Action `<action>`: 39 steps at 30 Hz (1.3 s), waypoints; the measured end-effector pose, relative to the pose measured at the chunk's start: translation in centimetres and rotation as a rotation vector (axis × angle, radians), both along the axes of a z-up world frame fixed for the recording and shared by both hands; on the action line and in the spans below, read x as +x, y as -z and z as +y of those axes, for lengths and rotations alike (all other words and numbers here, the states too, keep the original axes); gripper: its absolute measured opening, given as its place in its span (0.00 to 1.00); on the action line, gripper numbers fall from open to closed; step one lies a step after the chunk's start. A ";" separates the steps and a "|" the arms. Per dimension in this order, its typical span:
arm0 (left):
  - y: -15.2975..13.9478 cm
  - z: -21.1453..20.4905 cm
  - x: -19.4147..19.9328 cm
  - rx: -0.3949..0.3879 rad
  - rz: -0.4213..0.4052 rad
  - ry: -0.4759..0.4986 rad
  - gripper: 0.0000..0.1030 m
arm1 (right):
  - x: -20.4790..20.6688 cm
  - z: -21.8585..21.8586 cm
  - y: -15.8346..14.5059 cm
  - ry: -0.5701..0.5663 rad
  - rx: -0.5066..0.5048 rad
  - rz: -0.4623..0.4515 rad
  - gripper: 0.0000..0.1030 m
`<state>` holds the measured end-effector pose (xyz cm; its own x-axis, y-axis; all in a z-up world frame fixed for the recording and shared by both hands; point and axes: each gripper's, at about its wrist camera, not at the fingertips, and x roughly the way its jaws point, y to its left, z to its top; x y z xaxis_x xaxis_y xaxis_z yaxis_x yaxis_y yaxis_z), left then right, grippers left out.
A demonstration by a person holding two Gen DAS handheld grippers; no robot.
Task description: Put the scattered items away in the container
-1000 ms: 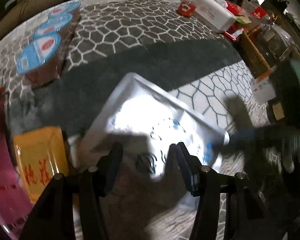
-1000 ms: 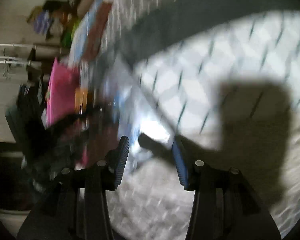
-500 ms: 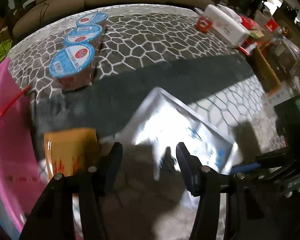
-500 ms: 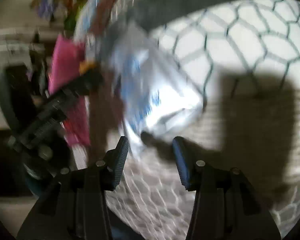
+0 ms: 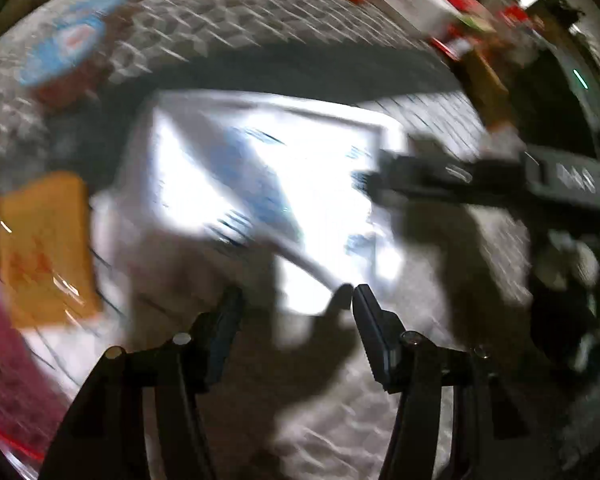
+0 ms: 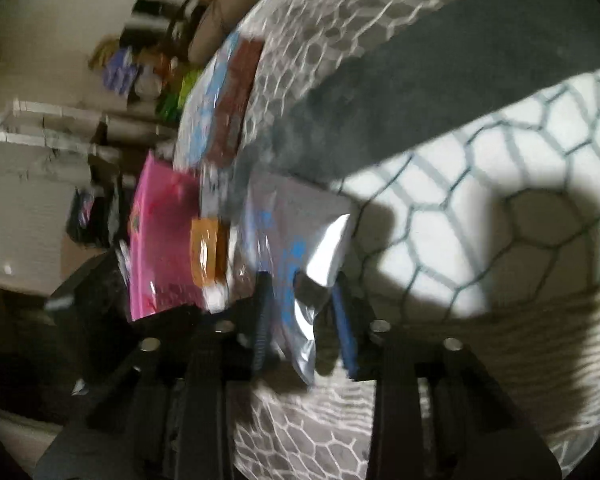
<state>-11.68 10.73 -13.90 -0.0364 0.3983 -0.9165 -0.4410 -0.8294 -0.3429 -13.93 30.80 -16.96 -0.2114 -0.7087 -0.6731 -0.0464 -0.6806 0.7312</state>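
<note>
Dim room, hard spotlight glare, deep black shadows, heavy motion blur, fisheye bending and dark corners

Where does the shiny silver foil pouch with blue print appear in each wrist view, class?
Left wrist view: silver foil pouch fills the centre, its near corner above the tongs.
Right wrist view: pouch lies lower centre, its near edge between the tongs.
Shared landmark: orange packet, left of the pouch.
</note>
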 end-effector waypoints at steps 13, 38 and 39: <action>-3.0 -5.3 -1.3 -0.066 0.088 -0.174 0.56 | 0.1 -1.6 -0.3 -0.011 -0.042 0.093 0.06; -0.8 2.2 -1.8 0.056 0.123 -0.093 0.05 | 4.5 4.1 -0.6 -0.053 0.160 -0.058 0.07; -0.3 2.4 -2.0 0.044 0.117 -0.086 0.04 | 4.5 4.2 -0.8 -0.050 0.157 -0.054 0.07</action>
